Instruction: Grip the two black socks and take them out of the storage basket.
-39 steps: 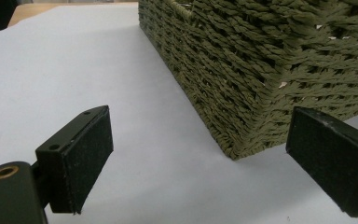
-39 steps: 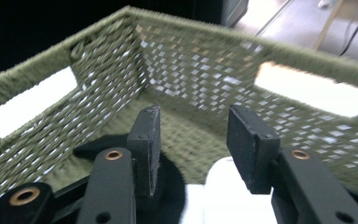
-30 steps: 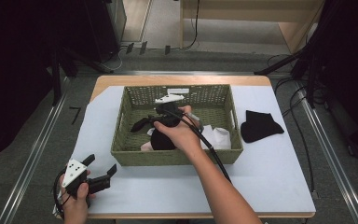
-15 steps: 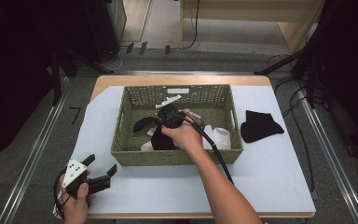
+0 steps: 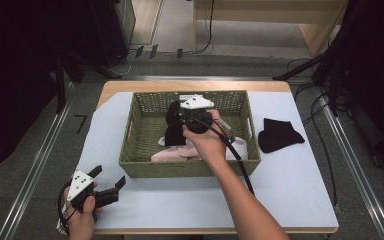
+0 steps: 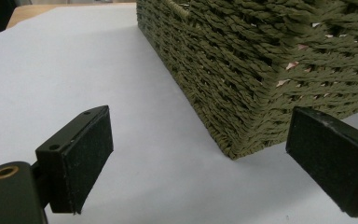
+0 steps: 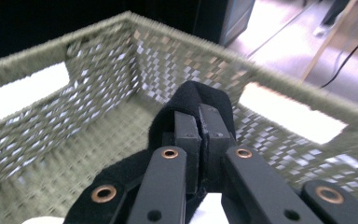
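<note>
Right gripper is inside the woven basket, toward its far wall. Jaws pressed together on a black sock; the right gripper view has the dark cloth bunched round both pads and hanging beneath, with the basket's far corner and handle slots beyond. From above, the sock dangles off the jaws just above the basket floor, left of the person's right hand.

More laundry left in the basket: something pale pink and something white along the near wall. Another black sock lies flat on the counter just right of the basket, toward the right edge.

Left gripper sits idle near the counter's near-left corner, jaws spread, nothing between them; its own view looks at the basket's near corner.

Judgement: the step is lifting this sock out. To do it well, keep the pinch firm and rise until the hanging tail clears the rim before carrying it sideways, or the cloth may snag on the weave and drag the light basket. The laid-out sock at the right looks the likely place to set it down; lower it flat beside that one. The left gripper could steady the basket if it shifts.
</note>
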The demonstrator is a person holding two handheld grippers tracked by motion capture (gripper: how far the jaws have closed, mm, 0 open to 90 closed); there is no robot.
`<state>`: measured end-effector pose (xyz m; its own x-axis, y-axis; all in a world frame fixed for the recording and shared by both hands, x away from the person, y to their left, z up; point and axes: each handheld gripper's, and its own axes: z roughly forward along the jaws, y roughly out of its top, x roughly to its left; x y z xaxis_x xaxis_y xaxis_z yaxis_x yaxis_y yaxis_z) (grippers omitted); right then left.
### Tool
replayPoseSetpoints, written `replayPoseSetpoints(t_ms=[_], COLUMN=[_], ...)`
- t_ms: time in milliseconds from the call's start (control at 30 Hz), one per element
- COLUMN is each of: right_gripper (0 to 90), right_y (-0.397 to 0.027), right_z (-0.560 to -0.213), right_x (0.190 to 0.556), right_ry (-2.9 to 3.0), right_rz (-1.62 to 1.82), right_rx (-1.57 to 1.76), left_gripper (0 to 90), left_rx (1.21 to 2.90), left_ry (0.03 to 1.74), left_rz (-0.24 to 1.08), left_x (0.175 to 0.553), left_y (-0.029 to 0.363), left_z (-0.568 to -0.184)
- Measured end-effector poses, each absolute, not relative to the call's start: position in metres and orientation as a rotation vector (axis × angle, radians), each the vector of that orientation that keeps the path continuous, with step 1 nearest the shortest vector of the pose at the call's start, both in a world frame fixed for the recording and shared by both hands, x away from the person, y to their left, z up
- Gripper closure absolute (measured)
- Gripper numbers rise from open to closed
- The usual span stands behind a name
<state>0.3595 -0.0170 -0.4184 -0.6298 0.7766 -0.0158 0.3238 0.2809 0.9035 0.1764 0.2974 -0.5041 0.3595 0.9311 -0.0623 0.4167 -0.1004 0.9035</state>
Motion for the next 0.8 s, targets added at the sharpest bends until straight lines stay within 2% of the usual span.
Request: replayPoseSetpoints(t_ms=[800], right_gripper=[89.1], right_y=[-0.104], right_z=[-0.368], right_x=[0.346], right_ry=[1.762], right_rz=[1.489], right_rx=[0.947], left_gripper=[8.3], left_rx=[1.693], left_ry=[1.214], left_rz=[0.699], left_x=[0.177], left_y=[0.297], left_z=[-0.504])
